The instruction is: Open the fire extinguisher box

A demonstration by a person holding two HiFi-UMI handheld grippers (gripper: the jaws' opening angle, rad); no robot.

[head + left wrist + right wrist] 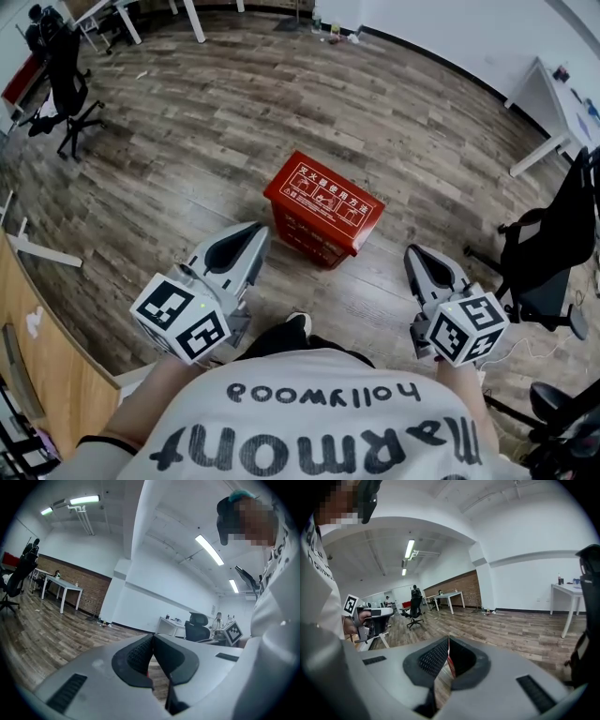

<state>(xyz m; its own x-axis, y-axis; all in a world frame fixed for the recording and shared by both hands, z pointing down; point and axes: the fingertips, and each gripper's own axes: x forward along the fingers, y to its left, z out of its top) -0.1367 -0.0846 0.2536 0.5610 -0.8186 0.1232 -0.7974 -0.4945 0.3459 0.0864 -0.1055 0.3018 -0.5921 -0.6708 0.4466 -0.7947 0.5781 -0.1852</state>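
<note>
The red fire extinguisher box (323,208) stands on the wooden floor just ahead of me, its lid with white print lying flat on top. My left gripper (260,229) hovers near the box's left side, jaws shut and empty. To the right of the box my right gripper (413,251) is also shut and empty. In the left gripper view the gripper (152,637) shows its black pads pressed together, with a red sliver of the box (148,671) below them. The right gripper view shows that gripper (448,640) closed too, with a red strip of the box (451,665) under its tips.
Black office chairs stand at the far left (66,80) and at the right (548,253). White tables (553,122) line the walls. A wooden panel (37,375) runs along my left. My shoe (298,323) is on the floor just behind the box.
</note>
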